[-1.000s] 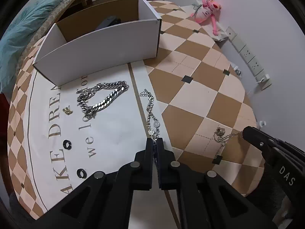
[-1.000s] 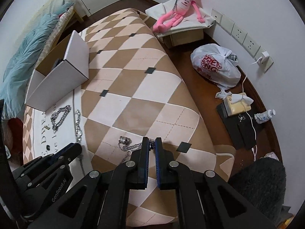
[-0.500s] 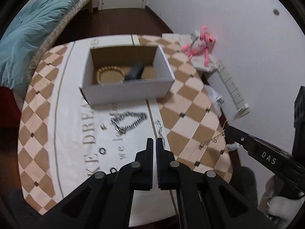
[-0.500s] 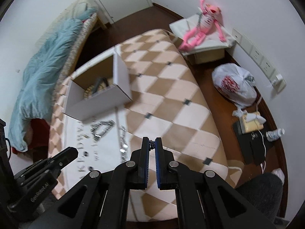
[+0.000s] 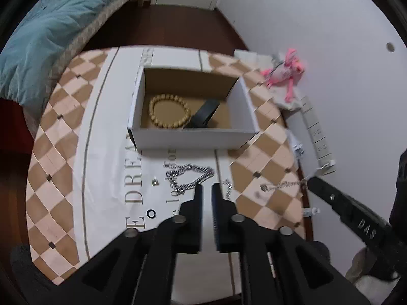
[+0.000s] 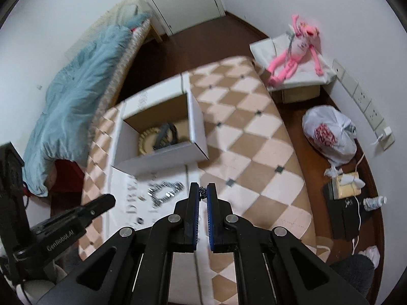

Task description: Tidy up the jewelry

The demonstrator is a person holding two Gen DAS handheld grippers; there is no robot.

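My right gripper [image 6: 202, 193] is shut on a thin silver chain [image 6: 202, 192], held high above the table. In the left wrist view that chain [image 5: 281, 185] hangs from the right gripper's tip [image 5: 311, 181]. My left gripper [image 5: 206, 190] is nearly shut and looks empty, raised above the table. A thick silver curb chain [image 5: 189, 176] and another thin silver chain [image 5: 227, 187] lie on the white cloth. The open cardboard box [image 5: 193, 137] holds a beaded bracelet [image 5: 169, 111] and a dark band [image 5: 204, 113].
Small black rings [image 5: 151, 213] and a small stud [image 5: 154, 182] lie on the printed cloth. A bed with a teal blanket [image 6: 76, 101] is at the left. A pink plush toy [image 6: 296, 50], a plastic bag [image 6: 328, 134] and wall sockets [image 6: 361, 101] are at the right.
Both grippers have risen well above the table. The right gripper lifted its thin chain off the cloth. The left gripper let go of the other thin chain, which lies on the cloth.
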